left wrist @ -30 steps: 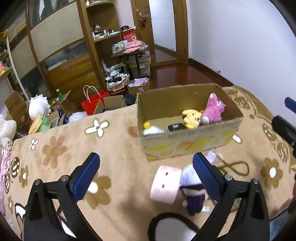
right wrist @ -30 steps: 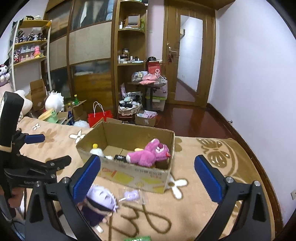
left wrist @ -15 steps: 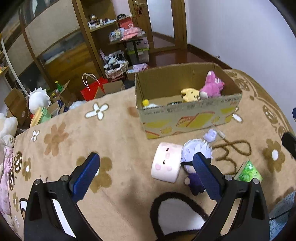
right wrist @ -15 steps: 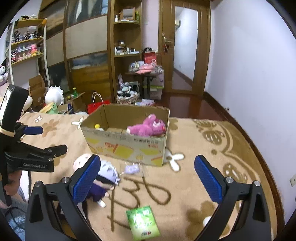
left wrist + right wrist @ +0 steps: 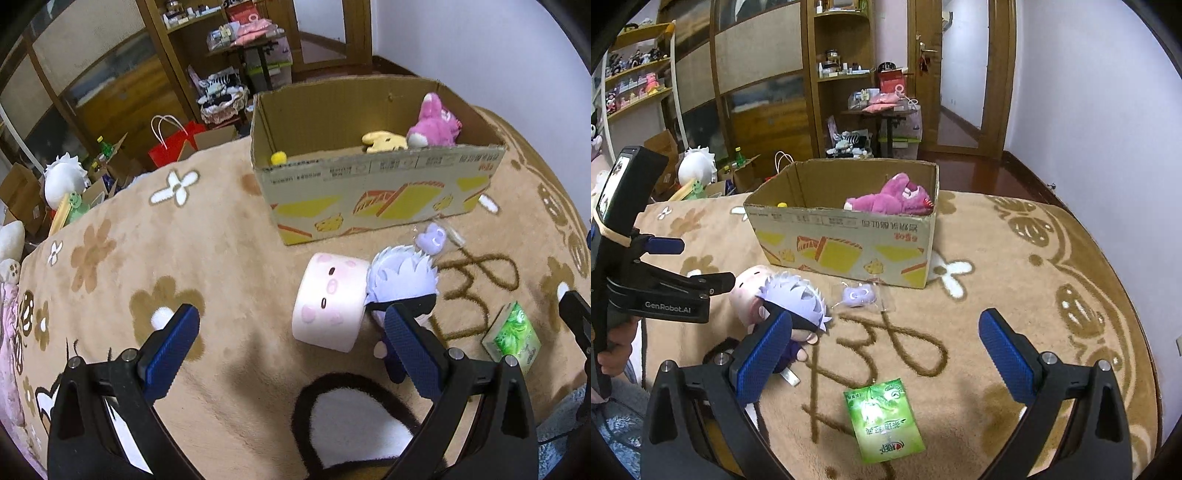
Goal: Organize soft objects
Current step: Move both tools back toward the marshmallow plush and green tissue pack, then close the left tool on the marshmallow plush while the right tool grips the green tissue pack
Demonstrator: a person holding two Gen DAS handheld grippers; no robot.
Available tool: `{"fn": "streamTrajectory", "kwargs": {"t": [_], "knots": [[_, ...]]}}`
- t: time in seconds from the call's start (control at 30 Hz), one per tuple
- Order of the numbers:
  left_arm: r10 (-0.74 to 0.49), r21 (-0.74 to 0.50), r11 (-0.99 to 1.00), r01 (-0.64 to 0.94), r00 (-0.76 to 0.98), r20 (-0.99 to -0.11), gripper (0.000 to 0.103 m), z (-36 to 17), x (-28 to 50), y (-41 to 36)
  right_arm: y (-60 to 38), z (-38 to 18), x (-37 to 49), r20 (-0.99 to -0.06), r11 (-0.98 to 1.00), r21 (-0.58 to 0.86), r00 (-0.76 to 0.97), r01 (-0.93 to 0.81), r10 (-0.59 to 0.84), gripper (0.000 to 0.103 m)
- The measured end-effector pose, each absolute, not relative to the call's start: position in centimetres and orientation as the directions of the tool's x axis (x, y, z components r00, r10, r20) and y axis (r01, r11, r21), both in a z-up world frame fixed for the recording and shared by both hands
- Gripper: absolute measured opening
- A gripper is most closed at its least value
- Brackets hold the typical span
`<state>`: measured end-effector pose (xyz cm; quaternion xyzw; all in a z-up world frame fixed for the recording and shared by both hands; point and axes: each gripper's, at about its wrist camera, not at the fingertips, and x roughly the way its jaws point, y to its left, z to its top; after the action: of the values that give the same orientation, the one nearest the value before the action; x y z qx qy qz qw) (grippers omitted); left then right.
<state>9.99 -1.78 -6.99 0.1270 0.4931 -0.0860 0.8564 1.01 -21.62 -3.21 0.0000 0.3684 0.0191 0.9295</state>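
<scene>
Left gripper (image 5: pixel 290 334) fingers spread wide, holding nothing; right gripper (image 5: pixel 884 339) likewise spread and empty. Marshmallow plush (image 5: pixel 330 301) lies on the blanket (image 5: pixel 147 258), just beside and touching the white-haired doll (image 5: pixel 402 277), both in front of the cardboard box (image 5: pixel 369 188). Judged light, squashy, non-slip, not fragile; pinch the pink cylinder across its flat ends, the doll by its big head. Small lilac charm (image 5: pixel 857 295) in clear wrap and a green packet (image 5: pixel 884 419) nearby. Pink bear (image 5: pixel 890 195) already boxed.
</scene>
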Motion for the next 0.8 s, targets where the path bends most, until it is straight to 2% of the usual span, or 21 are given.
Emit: {"fn": "streamTrajectory", "kwargs": {"t": [0.17, 0.27, 0.8], "knots": [[-0.009, 0.124, 0.956, 0.265, 0.45, -0.893, 0.1, -8.4, 10.8, -1.6, -21.4, -4.3, 1.3, -0.712, 0.999, 0.006, 0.701, -0.044, 0.035, 0.103], [-0.003, 0.126, 0.956, 0.267, 0.436, -0.9, 0.1, -8.9, 11.0, -1.6, -21.2, -5.3, 1.6, -0.739, 0.999, 0.005, 0.672, -0.045, 0.034, 0.098], [0.02, 0.107, 0.957, 0.269, 0.307, -0.952, 0.1, -12.4, 12.8, -1.9, -21.0, -10.5, 3.1, -0.863, 0.998, 0.055, 0.501, -0.035, 0.065, 0.098]]}}
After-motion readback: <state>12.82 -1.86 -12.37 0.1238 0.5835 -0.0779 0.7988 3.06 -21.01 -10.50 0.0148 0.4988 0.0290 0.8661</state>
